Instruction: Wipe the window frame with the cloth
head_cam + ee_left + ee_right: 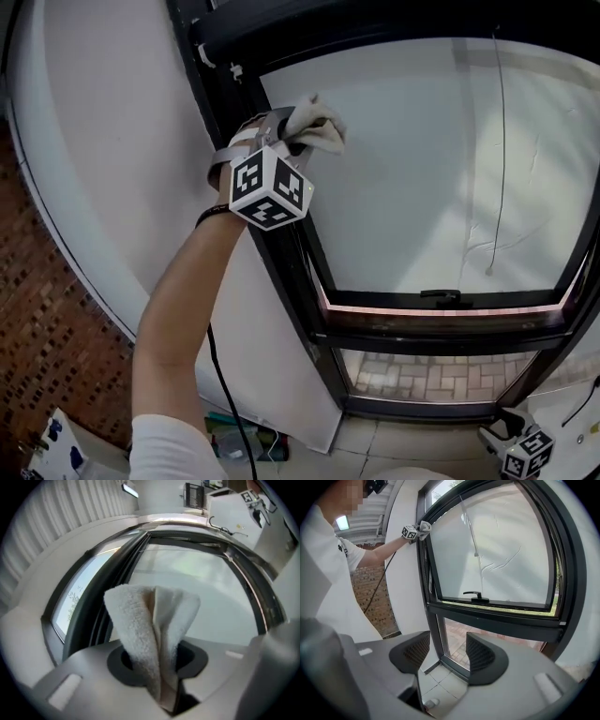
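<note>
Left tool (289,139) clamps the cloth (317,124) high at the frame (289,272), whose left upright runs down from there. Right tool (447,653) gapes empty, low, well apart.

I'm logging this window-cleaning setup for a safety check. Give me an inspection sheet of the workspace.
Surface: dark metal window frame around a frosted pane, black handle at its bottom edge.
Job's things: white terry cloth, high on the frame's left side.
Clutter: small floor items by the white wall, unidentifiable.
Grippers: left gripper shut on the cloth; right gripper open, empty, held low.
Cables: black cable hanging below the left arm; thin cord over the pane.
Surroundings: white wall, red brick wall.
</note>
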{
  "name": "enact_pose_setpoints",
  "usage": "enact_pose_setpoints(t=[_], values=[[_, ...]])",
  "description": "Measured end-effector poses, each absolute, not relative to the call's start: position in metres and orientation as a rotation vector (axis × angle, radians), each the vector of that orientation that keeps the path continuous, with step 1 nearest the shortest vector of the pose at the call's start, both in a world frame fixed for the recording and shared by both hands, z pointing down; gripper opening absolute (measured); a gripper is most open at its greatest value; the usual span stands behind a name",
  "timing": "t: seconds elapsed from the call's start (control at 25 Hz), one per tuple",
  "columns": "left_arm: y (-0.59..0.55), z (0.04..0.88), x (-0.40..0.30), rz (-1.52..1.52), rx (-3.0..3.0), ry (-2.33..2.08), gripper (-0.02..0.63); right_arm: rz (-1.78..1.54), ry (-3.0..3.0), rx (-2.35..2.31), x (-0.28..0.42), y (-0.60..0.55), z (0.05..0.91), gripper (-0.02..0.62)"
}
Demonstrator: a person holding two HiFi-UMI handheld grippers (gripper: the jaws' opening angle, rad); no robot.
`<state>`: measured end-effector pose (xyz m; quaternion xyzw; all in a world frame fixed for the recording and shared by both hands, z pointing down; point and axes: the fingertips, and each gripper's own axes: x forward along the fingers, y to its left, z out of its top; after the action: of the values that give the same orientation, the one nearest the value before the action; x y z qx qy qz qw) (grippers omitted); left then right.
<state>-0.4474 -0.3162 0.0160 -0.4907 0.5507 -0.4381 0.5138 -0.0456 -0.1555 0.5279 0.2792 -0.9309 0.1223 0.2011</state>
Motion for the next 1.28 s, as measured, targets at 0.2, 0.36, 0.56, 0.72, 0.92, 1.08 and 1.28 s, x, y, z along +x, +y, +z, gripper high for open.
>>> enact_pose_setpoints(t=[0.2,0.36,0.56,0.72,0.92,1.08,1.28], values=[[-0.334,-0.048,-0.475,-1.125,-1.018,1.312,0.13,0.328,-2.612,0.789,-0.049,-0.163,0.52,0.245],[-0.338,-0.06,-0.487,-1.182,-0.968,1.291,0.13,0.35,-2.611,0.814,-0.047,-0.165,0.523,0.245],[-0.336,-0.045,-0.493,-1.227,-0.947,1.3,0.13,0.374,-2.606,0.83,-0.045,-0.161,0.528,0.244],[-0.326,-0.024,-0.495,-1.23,-0.992,1.32,0.13,0.364,-2.604,0.835,-0.044,-0.163,0.528,0.244],[-0.313,0.009,-0.446,-1.147,-1.114,1.313,0.13,0.375,-2.617,0.822,-0.04,-0.163,0.529,0.244],[-0.311,0.033,-0.37,-1.064,-1.239,1.223,0.13,0.37,-2.625,0.829,-0.029,-0.162,0.529,0.244],[-0.32,0.043,-0.275,-0.973,-1.329,1.123,0.13,0.374,-2.647,0.843,-0.009,-0.164,0.527,0.244]])
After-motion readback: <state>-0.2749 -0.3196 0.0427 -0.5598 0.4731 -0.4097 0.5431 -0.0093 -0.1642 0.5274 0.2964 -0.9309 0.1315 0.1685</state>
